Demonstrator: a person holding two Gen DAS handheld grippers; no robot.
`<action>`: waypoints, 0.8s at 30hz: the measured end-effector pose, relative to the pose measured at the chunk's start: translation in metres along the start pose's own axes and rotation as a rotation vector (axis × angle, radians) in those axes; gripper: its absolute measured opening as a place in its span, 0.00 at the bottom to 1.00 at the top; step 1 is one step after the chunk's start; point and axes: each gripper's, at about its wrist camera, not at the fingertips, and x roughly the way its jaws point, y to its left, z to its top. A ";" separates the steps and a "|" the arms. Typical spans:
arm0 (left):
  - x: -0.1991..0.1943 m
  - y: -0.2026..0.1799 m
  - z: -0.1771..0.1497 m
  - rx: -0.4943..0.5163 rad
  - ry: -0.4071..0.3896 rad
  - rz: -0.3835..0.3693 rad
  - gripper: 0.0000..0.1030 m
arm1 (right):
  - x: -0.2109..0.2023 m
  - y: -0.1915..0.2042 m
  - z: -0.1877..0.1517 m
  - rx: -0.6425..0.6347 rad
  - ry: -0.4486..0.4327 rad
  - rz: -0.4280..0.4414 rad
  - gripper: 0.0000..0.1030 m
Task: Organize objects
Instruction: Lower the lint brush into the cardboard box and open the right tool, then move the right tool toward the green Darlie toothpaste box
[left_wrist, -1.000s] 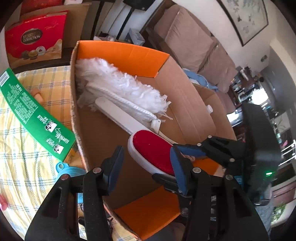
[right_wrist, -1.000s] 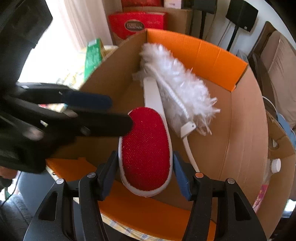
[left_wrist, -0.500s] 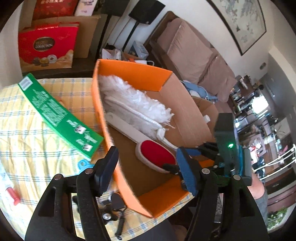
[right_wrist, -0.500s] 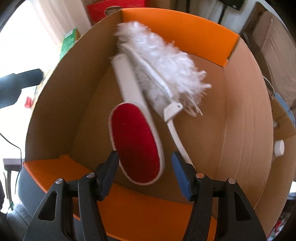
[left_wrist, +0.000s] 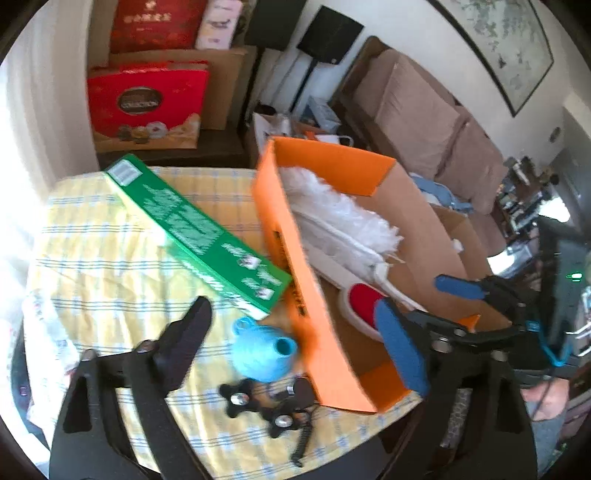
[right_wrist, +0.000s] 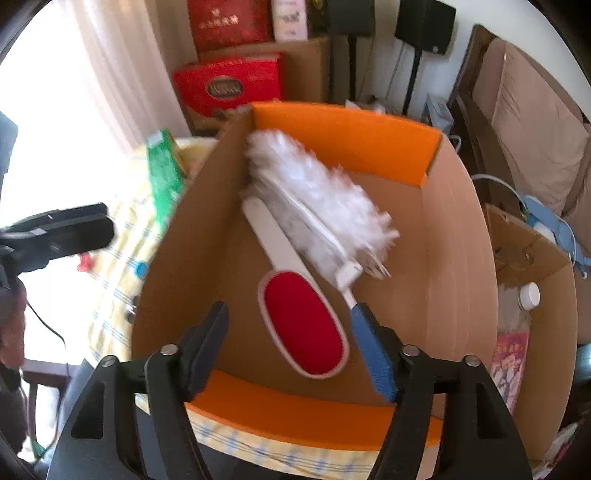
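An orange cardboard box (right_wrist: 343, 129) holds a white feather duster (right_wrist: 317, 203) and a red lint brush (right_wrist: 303, 328) with a white handle. My right gripper (right_wrist: 295, 350) is open and empty above the box's near end, over the brush. My left gripper (left_wrist: 295, 339) is open and empty, above the table to the left of the box (left_wrist: 295, 258), over a blue funnel (left_wrist: 264, 354) and black knobs with a coiled cable (left_wrist: 273, 406). The duster (left_wrist: 340, 221) and brush (left_wrist: 364, 302) also show in the left wrist view.
A long green carton (left_wrist: 192, 229) lies on the yellow checked tablecloth (left_wrist: 92, 266) against the box's left wall. A white packet (left_wrist: 44, 332) lies at the table's left edge. Red gift boxes (left_wrist: 147, 103) stand behind the table; a sofa (left_wrist: 424, 125) is at right.
My right gripper let go of the red lint brush and rose; the brush now lies on the box floor. My left gripper pulled out of the box, back and left over the table.
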 end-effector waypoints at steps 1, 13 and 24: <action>-0.003 0.003 0.000 -0.002 -0.010 0.017 0.92 | -0.002 0.006 0.004 -0.005 -0.012 0.005 0.75; -0.032 0.048 -0.003 -0.035 -0.060 0.159 1.00 | -0.018 0.067 0.025 0.006 -0.129 0.033 0.98; -0.050 0.073 -0.002 -0.042 -0.063 0.226 1.00 | -0.012 0.096 0.043 0.001 -0.133 0.092 1.00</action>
